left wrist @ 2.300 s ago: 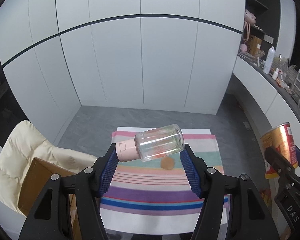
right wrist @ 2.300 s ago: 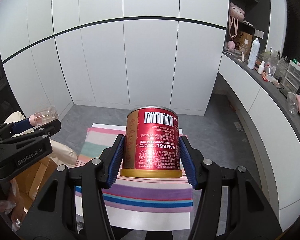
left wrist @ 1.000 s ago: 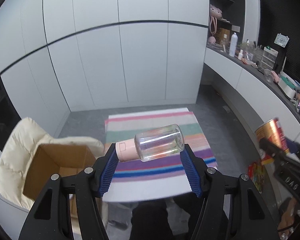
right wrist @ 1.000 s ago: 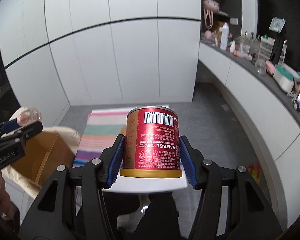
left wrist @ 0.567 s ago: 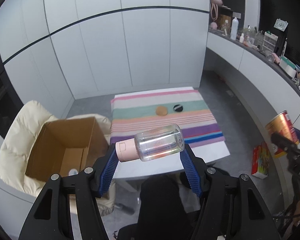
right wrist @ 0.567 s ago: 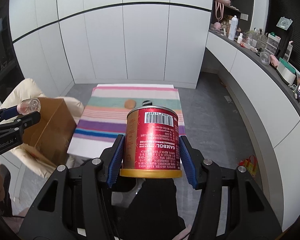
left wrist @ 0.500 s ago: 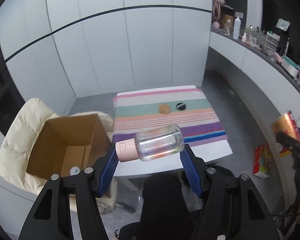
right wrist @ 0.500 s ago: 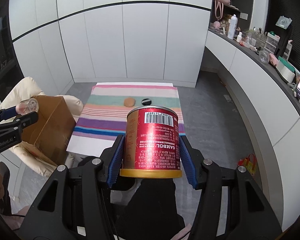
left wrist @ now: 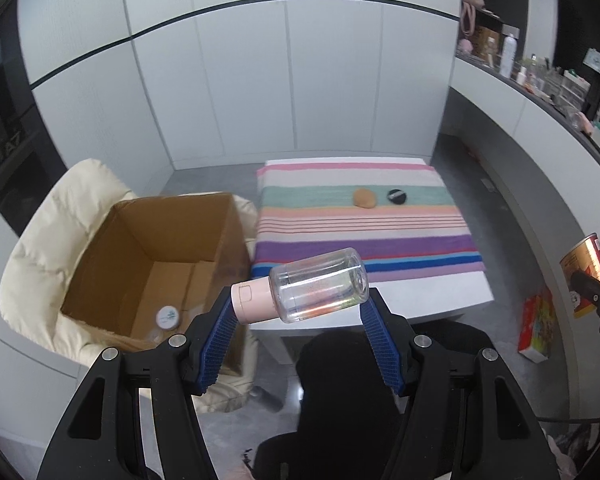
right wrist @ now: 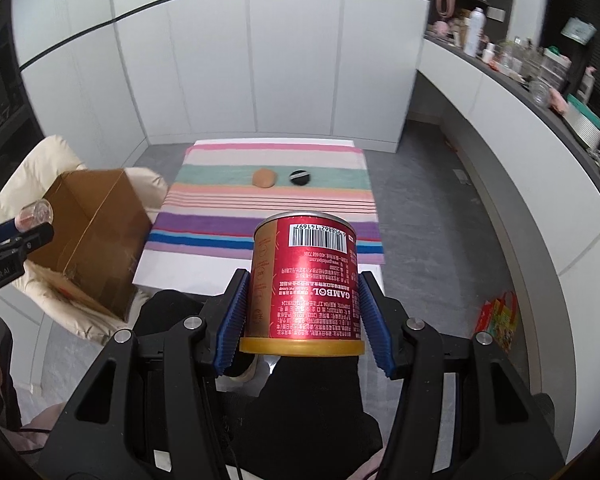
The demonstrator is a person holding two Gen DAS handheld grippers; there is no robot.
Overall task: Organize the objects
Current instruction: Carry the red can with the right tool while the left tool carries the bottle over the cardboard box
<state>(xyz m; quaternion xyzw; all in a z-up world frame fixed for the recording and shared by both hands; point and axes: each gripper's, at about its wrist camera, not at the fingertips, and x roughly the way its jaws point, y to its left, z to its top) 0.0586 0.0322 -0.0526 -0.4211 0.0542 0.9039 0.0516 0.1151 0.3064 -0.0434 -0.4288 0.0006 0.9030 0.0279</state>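
Clear glass bottle with a pale pink cap [left wrist: 312,290] lies sideways across the left gripper [left wrist: 300,320], the blue ribbed pads clamped on its cap end and its base; red cylindrical tin with a gold rim and barcode label [right wrist: 304,284] stands upside down in the right gripper [right wrist: 302,312], the jaws pressed on its two sides.

Compared with a second ago, both views have tipped downward and the scene beyond the jaws has opened out; the open brown cardboard box [left wrist: 156,248] on the cream padded chair [left wrist: 40,248] now sits beyond and left of the left jaws with its inside showing, a small white-lidded item [left wrist: 167,316] on its floor; earlier only a corner of it showed. Neither grip has altered; bottle and tin sit between the pads as before.

My reading is that both items are being carried toward the box, the bottle likely first, since it is the nearer; neither is over the opening yet.

Beyond the jaws, the table with the striped multicoloured cloth [left wrist: 364,232] now shows whole, bearing a tan rounded lump [left wrist: 365,198] and, just beside it, a small black round disc [left wrist: 396,196]; these were hidden or cut off earlier and look like what remains to collect. A person's dark-clothed lap fills the space below both grippers.
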